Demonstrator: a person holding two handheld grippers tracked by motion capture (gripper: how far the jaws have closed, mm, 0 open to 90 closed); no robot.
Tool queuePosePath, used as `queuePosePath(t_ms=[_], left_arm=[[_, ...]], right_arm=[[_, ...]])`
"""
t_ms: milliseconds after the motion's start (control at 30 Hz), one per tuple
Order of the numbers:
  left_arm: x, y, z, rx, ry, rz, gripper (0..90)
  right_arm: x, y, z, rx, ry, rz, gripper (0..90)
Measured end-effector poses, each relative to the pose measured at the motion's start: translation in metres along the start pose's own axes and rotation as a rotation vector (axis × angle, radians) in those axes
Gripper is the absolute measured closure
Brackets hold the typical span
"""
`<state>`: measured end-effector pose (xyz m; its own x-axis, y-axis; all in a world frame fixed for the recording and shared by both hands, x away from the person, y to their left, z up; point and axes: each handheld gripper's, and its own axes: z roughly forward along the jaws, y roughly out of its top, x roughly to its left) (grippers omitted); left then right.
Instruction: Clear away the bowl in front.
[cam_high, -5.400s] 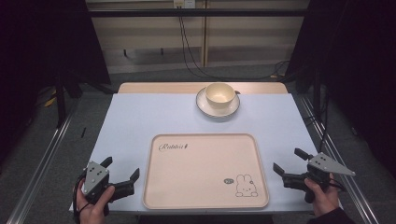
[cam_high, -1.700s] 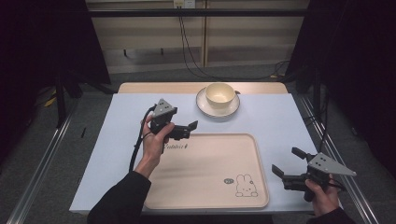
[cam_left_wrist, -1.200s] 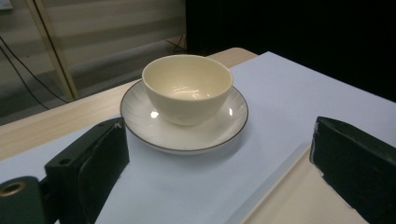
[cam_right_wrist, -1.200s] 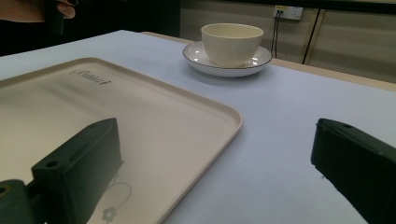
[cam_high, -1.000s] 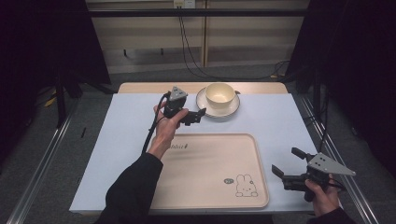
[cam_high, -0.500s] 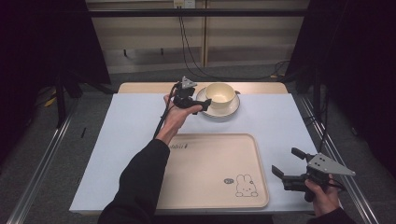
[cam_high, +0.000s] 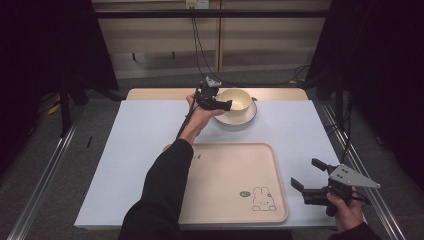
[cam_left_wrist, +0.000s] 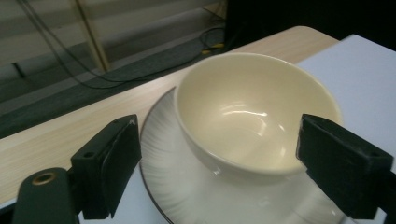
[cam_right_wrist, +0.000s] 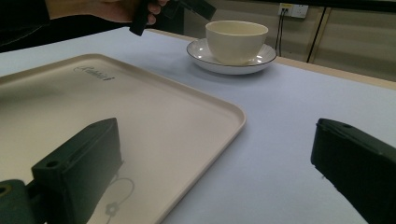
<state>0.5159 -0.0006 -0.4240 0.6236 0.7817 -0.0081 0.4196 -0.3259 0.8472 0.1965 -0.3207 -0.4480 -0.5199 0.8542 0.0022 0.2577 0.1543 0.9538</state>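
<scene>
The cup (cam_high: 235, 100) sits on its saucer (cam_high: 246, 116) beyond the empty tray (cam_high: 225, 170); the left gripper (cam_left_wrist: 219, 154) straddles it, spread, nothing grasped yet; the right gripper (cam_high: 312, 179) waits spread beside the tray.

The cream tray (cam_high: 235, 185) carries the only markings. Near its far left corner runs a short cursive word (cam_right_wrist: 93, 73), seen best in the right gripper view; it seems to begin "Ra", but the remaining letters are too small and slanted to read. Near the tray's near right corner sits a line-drawn rabbit (cam_high: 263, 199) with a small round emblem (cam_high: 244, 193) beside it, whose content is illegible.
</scene>
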Motion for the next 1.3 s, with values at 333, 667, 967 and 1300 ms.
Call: queuePosePath(t_ms=[333, 667, 967, 1300], left_arm=[[-0.005, 0.007, 0.031, 0.074, 0.06, -0.059, 17.7], [-0.002, -0.004, 0.048, 0.169, 0.047, -0.101, 25.1], [0.0, 0.0, 0.048, 0.243, -0.016, -0.182, 46.8], [0.003, 0.002, 0.047, 0.269, -0.014, -0.243, 63.9]], right_arm=[[0.0, 0.0, 0.001, -0.002, 0.008, 0.005, 1.6], [0.0, 0.0, 0.0, -0.001, 0.009, 0.003, 1.5], [0.0, 0.0, 0.0, 0.001, 0.007, 0.001, 1.5], [0.0, 0.0, 0.0, 0.007, 0.005, -0.002, 1.5]])
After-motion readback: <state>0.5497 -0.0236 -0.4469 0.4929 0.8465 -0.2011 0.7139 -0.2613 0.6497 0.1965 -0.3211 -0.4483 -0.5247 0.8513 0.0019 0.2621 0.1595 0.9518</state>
